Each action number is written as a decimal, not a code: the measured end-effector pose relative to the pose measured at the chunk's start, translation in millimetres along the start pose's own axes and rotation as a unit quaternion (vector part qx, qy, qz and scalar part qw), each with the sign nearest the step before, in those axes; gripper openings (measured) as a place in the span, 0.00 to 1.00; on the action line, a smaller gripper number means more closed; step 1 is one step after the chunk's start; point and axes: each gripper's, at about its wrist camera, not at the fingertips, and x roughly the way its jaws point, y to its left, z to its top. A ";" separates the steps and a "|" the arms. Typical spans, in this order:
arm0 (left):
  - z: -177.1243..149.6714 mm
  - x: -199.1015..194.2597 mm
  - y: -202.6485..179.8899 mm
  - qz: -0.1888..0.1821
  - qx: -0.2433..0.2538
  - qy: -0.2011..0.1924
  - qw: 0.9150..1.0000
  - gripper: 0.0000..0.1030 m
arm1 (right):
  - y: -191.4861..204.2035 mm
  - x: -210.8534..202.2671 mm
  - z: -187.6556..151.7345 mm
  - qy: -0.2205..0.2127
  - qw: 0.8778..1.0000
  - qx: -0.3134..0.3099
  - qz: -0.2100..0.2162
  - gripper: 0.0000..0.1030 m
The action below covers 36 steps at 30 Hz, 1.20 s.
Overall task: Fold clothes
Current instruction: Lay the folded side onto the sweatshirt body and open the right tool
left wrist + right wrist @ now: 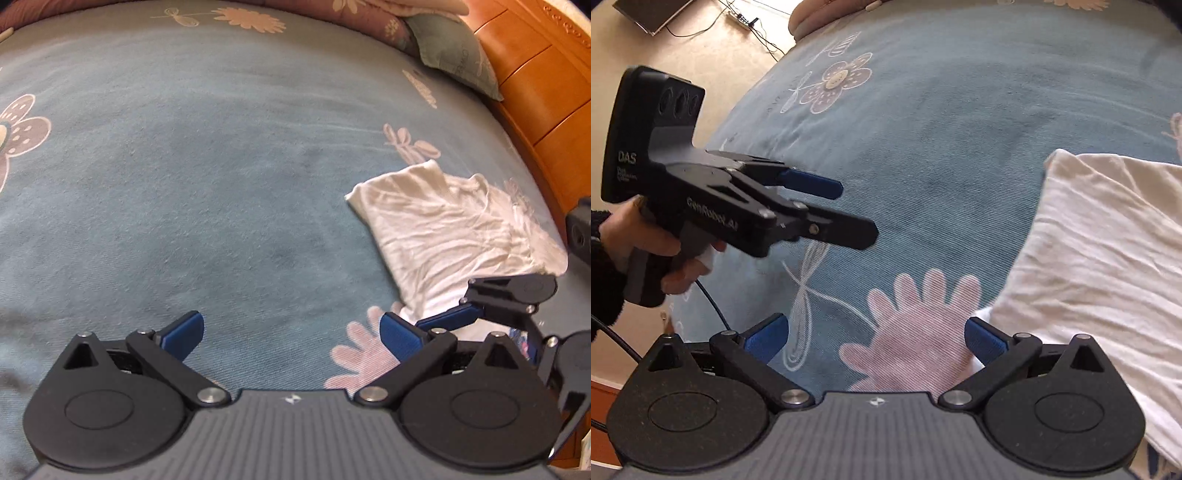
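A white garment [454, 229], folded into a wrinkled rectangle, lies flat on the blue flowered bedspread [221, 184] at the right. In the right wrist view the garment [1108, 258] fills the right side. My left gripper [291, 332] hovers open over bare bedspread, left of the garment, with nothing between its fingers. My right gripper [875, 336] is open too, over a pink flower print, and its right pad [982, 339] is at the garment's near corner. The left gripper [857, 210] also shows from the side, held in a hand [665, 251].
A wooden headboard [535, 74] runs along the right of the bed, with a grey-green pillow [454, 51] against it. Beyond the bed's far edge is light floor with a power strip and cables [738, 18]. A black cable [713, 306] trails from the left gripper.
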 end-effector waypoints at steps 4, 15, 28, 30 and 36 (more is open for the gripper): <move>12.7 5.6 -23.1 -0.029 0.021 -0.013 0.999 0.98 | -12.3 -25.5 -22.1 -0.001 0.999 0.010 -0.054 1.00; 34.2 68.0 -124.9 -0.114 0.043 -0.017 0.992 0.98 | -48.3 -59.6 -106.5 0.014 0.987 -0.009 -0.161 1.00; 16.2 78.7 -129.7 -0.010 0.039 0.028 0.999 0.98 | -33.8 -55.7 -132.5 -0.002 0.974 -0.134 -0.183 1.00; 23.7 83.9 -146.0 -0.021 0.059 0.018 0.998 0.98 | -37.8 -65.0 -132.0 -0.001 0.976 -0.124 -0.182 1.00; 22.8 125.9 -171.3 0.022 0.117 0.044 0.992 0.98 | -77.8 -119.8 -130.3 -0.072 0.969 -0.062 -0.230 1.00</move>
